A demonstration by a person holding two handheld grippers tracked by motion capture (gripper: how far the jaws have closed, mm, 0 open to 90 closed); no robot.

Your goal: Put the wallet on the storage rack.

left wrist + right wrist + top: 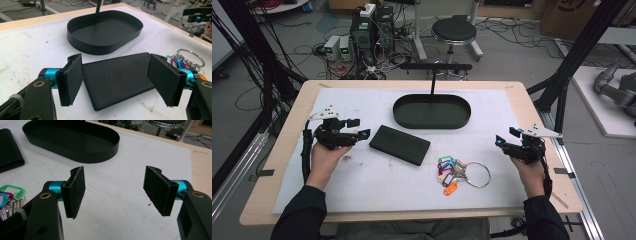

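Left gripper [360,128], jaws spread and empty, lines up on the black wallet [399,144] at frame centre, apparently to grasp it, while right gripper [507,138] waits released at right.

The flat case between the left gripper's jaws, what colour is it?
The case is black with a fine grain, shown best in the left gripper view.

**Black grippers, teal collars, dark sleeves**

The left gripper [360,128] and right gripper [507,137] are black, each topped by a grey three-cornered plate with dark dots. Behind each flat, rough black pad [75,192] sits a teal collar, and nearer the camera a brass-ringed hole. A black ribbed cable trails from each. Both sleeves [299,212] are dark.
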